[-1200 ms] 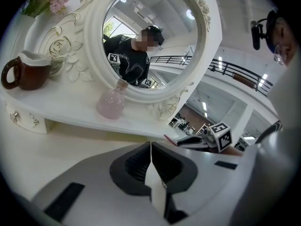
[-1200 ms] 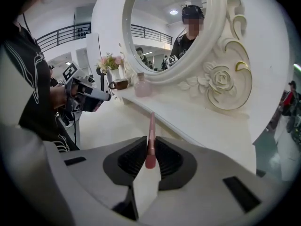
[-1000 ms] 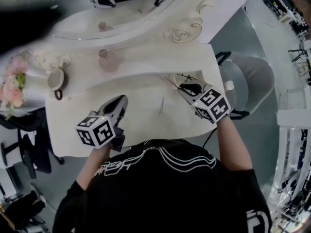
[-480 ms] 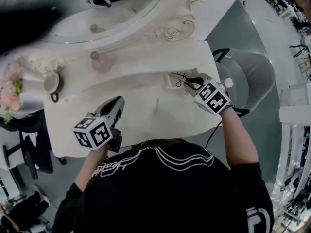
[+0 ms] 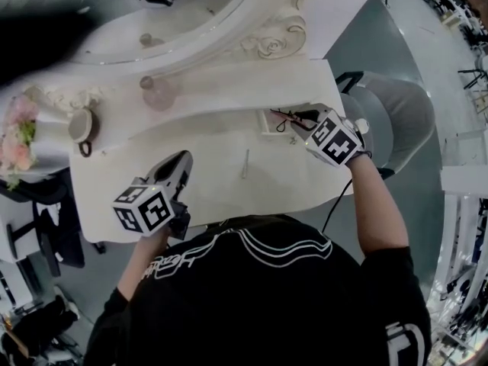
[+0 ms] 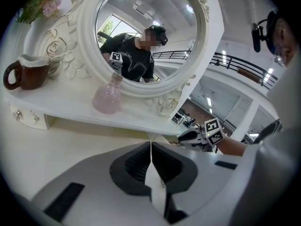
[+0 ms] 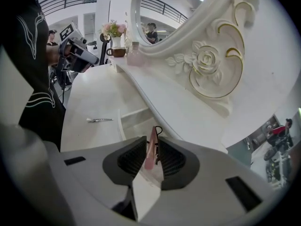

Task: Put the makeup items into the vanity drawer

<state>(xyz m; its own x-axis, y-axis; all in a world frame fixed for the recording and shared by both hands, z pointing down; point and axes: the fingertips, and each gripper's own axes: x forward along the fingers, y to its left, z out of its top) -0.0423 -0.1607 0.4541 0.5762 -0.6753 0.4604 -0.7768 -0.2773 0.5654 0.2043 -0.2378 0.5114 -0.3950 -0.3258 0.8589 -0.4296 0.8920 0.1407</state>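
A small white drawer [image 5: 267,126] stands open under the vanity shelf at the right. My right gripper [image 5: 300,117] hovers over it, shut on a slim pink makeup stick [image 7: 151,149] with a black wire loop at its far end. In the right gripper view the open drawer [image 7: 134,119] lies just beyond the jaws. A thin silver makeup tool [image 5: 245,164] lies on the tabletop, also seen as a silver tool [image 7: 99,120] to the left of the drawer. My left gripper [image 5: 181,161] rests low over the table's front left, shut [image 6: 151,147] with nothing in it.
On the shelf stand a pink glass bottle [image 5: 158,94] and a brown and white cup [image 5: 81,126]; pink flowers [image 5: 18,132] are at the far left. The ornate mirror [image 6: 150,32] rises behind. A grey chair [image 5: 396,124] sits right of the vanity.
My right gripper has carried the pink stick from the middle right of the tabletop back and right, over the open drawer. The left gripper has stayed put.
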